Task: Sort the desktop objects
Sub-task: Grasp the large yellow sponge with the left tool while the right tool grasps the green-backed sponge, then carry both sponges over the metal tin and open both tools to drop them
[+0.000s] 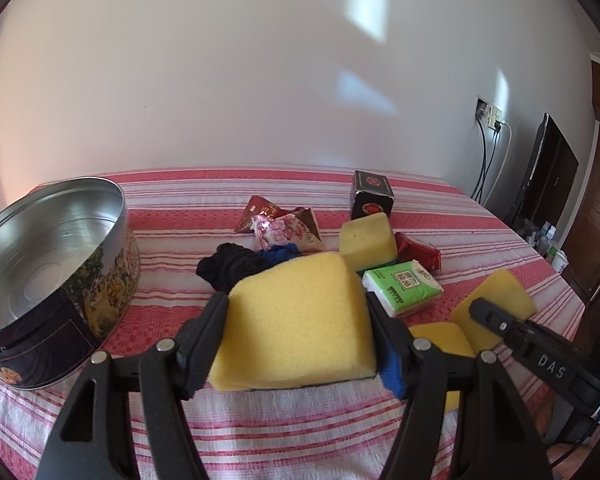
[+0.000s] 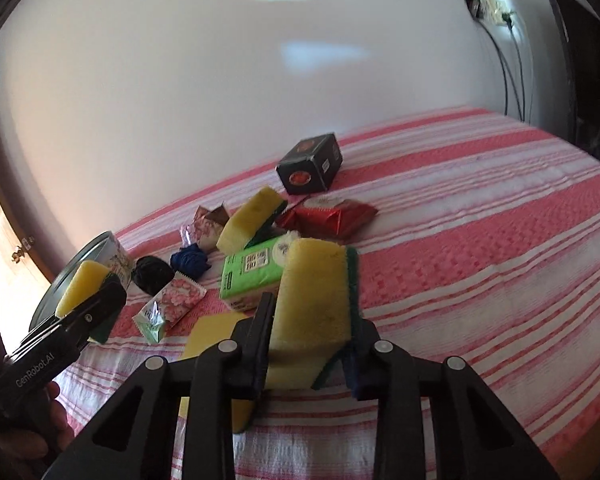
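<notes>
While both grippers sit low in their own views, each has a yellow sponge clamped between its jaws. At the lower centre of the left wrist view, the left gripper [image 1: 296, 320] stands about half open, its pads pressed on the two sides of a broad yellow sponge [image 1: 296, 316] held above the red-and-white striped cloth [image 1: 260, 432]. An open round metal tin [image 1: 48, 276] stands at the left edge of that view, empty inside as far as can be seen.

Lower centre of the right wrist view, the right gripper [image 2: 312, 344] is closed tight on a sponge with a green scouring side [image 2: 316, 296], held on edge with the green layer toward the right. Another flat yellow sponge [image 2: 212, 330] lies on the cloth just left of it.

Behind the grippers, mid-frame, the remaining clutter is bunched together: a green tissue pack [image 2: 252, 270], a third upright sponge [image 2: 248, 220], a red foil packet [image 2: 332, 218], a dark box [image 2: 310, 164] farther back, a black bundle [image 2: 152, 274], a blue bundle [image 2: 190, 260], and a floral sachet [image 2: 172, 306] nearer the left.
</notes>
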A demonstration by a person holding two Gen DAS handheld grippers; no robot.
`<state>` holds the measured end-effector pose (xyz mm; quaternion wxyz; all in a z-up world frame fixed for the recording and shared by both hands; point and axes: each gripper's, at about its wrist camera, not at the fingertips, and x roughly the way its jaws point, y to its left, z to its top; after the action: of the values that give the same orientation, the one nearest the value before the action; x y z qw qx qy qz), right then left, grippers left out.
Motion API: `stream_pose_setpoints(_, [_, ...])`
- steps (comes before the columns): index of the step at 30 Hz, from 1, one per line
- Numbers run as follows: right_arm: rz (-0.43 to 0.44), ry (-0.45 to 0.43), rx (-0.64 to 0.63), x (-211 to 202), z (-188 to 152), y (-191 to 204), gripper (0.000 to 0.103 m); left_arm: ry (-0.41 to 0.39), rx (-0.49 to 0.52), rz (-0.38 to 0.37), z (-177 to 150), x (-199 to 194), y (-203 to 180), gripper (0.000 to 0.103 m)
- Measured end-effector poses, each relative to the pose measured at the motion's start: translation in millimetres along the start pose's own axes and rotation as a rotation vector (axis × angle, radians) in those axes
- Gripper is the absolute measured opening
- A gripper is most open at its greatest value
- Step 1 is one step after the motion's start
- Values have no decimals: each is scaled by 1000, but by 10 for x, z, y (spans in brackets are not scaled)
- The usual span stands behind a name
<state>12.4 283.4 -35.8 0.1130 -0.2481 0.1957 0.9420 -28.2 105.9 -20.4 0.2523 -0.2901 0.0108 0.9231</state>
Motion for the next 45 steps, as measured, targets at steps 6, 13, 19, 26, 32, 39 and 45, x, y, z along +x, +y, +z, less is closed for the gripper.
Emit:
stream_pose_setpoints(6, [-45, -166, -32, -383, 242, 74, 32, -26, 2, 22, 20, -86, 44, 67])
stream_pose_setpoints(13, [10, -226, -104, -539, 291, 407, 32, -58, 24, 63, 7, -231, 98, 67])
stream_pose_setpoints(19, [67, -226, -169, -524, 240, 701, 32, -90, 9, 92, 34, -381, 237, 67])
stream_pose_setpoints(26, [121, -220, -226, -475, 232, 980, 32, -120, -20, 120, 39, -540, 458, 67])
stream_pose_setpoints(32, [179, -219, -274, -418, 230, 1308, 32, -154, -53, 168, 60, -690, 710, 67])
stream_pose_setpoints(39, [257, -268, -364, -306, 200, 1829, 32, -215, -85, 287, 183, -833, 1120, 67])
stream_pose_setpoints(45, [319, -324, -427, -138, 204, 2290, 32, -254, -142, 384, 236, -893, 1585, 67])
